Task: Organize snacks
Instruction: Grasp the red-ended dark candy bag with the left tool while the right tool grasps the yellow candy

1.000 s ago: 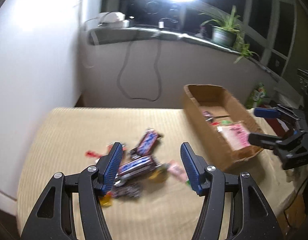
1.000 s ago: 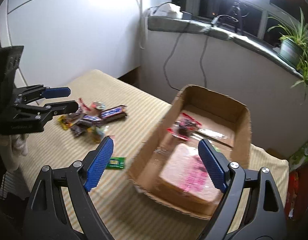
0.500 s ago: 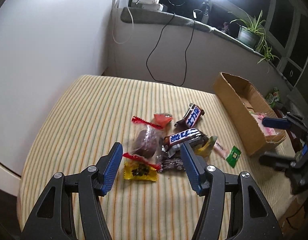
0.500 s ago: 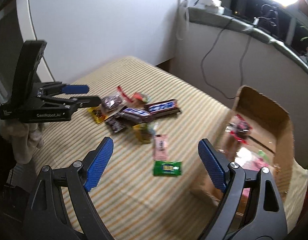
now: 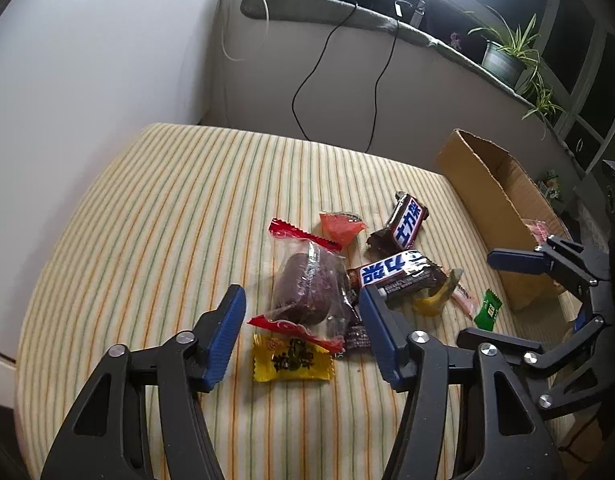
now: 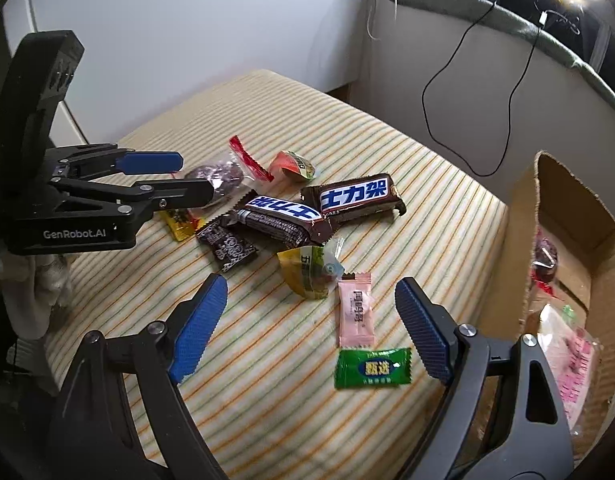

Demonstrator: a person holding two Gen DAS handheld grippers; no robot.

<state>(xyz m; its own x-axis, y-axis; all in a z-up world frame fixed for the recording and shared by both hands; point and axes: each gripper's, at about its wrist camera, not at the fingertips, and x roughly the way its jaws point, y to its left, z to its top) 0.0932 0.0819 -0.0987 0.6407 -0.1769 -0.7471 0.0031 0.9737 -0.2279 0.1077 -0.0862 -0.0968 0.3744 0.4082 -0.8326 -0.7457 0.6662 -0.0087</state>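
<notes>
Because the snacks lie in a loose pile on the striped counter (image 5: 155, 216) and the cardboard box (image 6: 547, 216) stands to the right of it, the coming pick turns on which claw faces which end of the pile.

The left claw (image 5: 301, 334) hangs with its jaws spread wide and nothing between them. Nearest it, just below the gap, is the yellow candy (image 5: 292, 360), flat, its long axis running across the claw's line of sight. Just beyond, and partly over it, lies the clear bag with a dark pastry (image 5: 307, 288), its red crimped ends pointing toward and away from the claw, so its long axis runs along the fingers. That bag sits squarely ahead of the left claw, which I judge the nearer one for it.

The right claw (image 6: 311, 326) is likewise spread apart and empty. Closest to it is the green candy (image 6: 373, 368), low between the fingers and toward the right one, long axis crosswise. Touching or nearly touching its upper edge is the pink candy (image 6: 356, 308), lying lengthwise away from the claw. Farther on come the two Snickers bars (image 6: 307, 212), side by side and slanted, roughly midway between the claws.

The box, already holding a few packets, lies just right of the right claw, so that side has the shorter carry.
</notes>
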